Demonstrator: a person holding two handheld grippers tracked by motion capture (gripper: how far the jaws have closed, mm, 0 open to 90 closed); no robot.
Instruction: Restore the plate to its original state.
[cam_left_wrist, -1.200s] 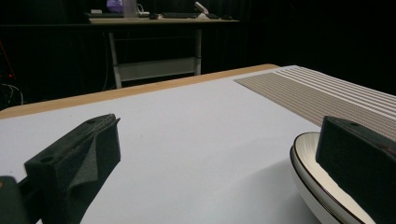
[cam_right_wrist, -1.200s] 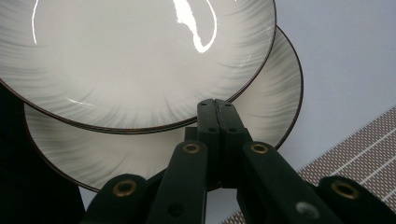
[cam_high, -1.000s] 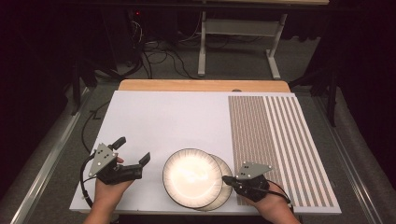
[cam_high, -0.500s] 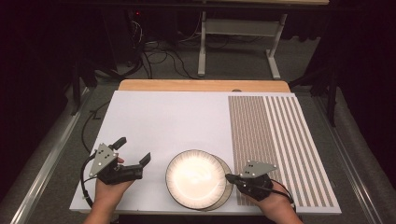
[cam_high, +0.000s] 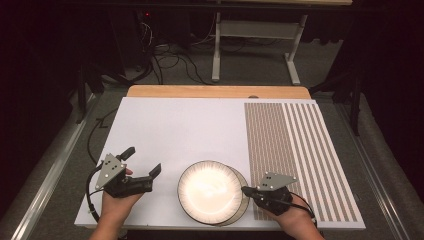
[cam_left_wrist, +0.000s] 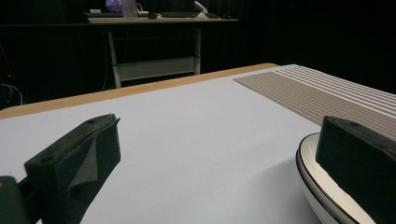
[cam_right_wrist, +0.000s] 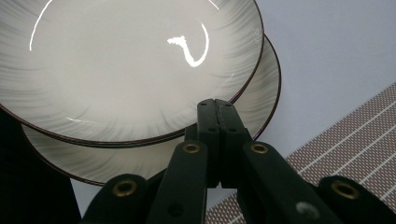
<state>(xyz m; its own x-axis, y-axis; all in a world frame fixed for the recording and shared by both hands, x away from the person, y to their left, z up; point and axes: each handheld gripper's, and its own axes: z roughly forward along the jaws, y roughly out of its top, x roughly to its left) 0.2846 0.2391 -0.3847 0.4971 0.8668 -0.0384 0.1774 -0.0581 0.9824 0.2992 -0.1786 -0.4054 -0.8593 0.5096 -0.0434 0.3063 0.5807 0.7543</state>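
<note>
Two pale plates with dark rims are stacked off-centre near the table's front edge. The upper plate (cam_high: 210, 192) (cam_right_wrist: 130, 60) covers most of the lower plate (cam_high: 244, 202) (cam_right_wrist: 261, 93), which peeks out on the right. My right gripper (cam_high: 245, 190) (cam_right_wrist: 215, 103) is shut with nothing between its jaws. Its tip lies over the lower plate's exposed rim, right at the upper plate's edge. My left gripper (cam_high: 144, 160) (cam_left_wrist: 219, 126) stands open a little left of the plates. Its right jaw sits close in front of the plates' rim (cam_left_wrist: 310, 182).
The plates rest on a white board (cam_high: 175, 130) with a brown-and-white striped mat (cam_high: 295, 150) (cam_left_wrist: 327, 88) (cam_right_wrist: 355, 140) along its right side. A wooden table edge (cam_high: 215, 91) runs behind the board. Beyond it are dark floor, cables and a desk frame (cam_high: 255, 35).
The upper plate and my right gripper have shifted very slightly to the right. The left gripper has stayed put and open.
</note>
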